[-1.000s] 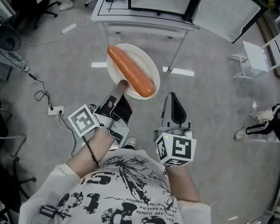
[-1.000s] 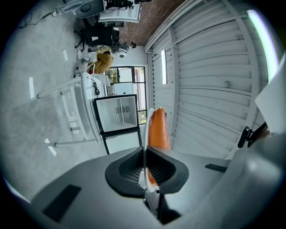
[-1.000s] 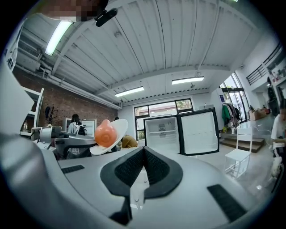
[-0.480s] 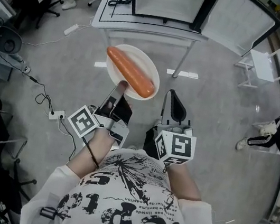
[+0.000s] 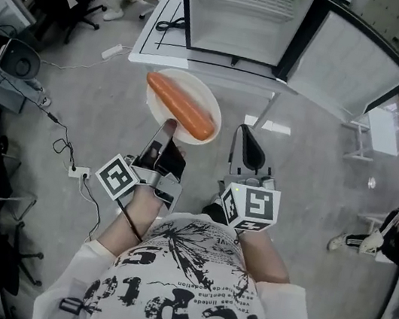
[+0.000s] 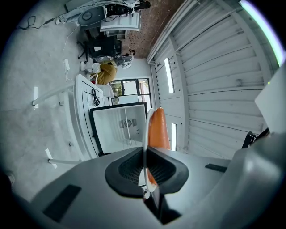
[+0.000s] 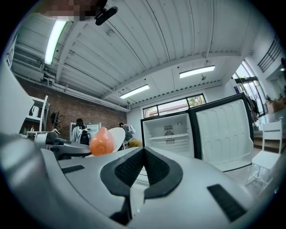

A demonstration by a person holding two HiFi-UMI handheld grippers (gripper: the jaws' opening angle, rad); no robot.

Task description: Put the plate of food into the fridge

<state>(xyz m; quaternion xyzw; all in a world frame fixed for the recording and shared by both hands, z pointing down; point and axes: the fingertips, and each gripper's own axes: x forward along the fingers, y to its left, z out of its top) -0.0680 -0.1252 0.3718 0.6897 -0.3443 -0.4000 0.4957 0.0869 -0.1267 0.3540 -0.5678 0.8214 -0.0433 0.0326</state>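
Observation:
A white plate (image 5: 165, 86) carrying a long orange sausage (image 5: 181, 105) is held out in the air before the open fridge (image 5: 245, 19). My left gripper (image 5: 167, 124) is shut on the plate's near rim; in the left gripper view the rim (image 6: 145, 134) runs edge-on between the pads, with the sausage (image 6: 157, 129) behind it. My right gripper (image 5: 245, 132) is shut and holds nothing, just right of the plate. In the right gripper view the plate (image 7: 114, 137) and sausage end (image 7: 102, 142) show at the left, the fridge (image 7: 170, 132) ahead.
The fridge stands on a white table (image 5: 155, 29) with a black cable (image 5: 169, 25) lying on it; its door (image 5: 355, 65) is swung open to the right. A white chair (image 5: 393, 125) stands at the right. Office chairs and cables (image 5: 59, 130) lie on the floor at the left.
The fridge and table have come closer and lower in the head view. Both grippers keep their hold and spacing, with the plate now just short of the table's edge.

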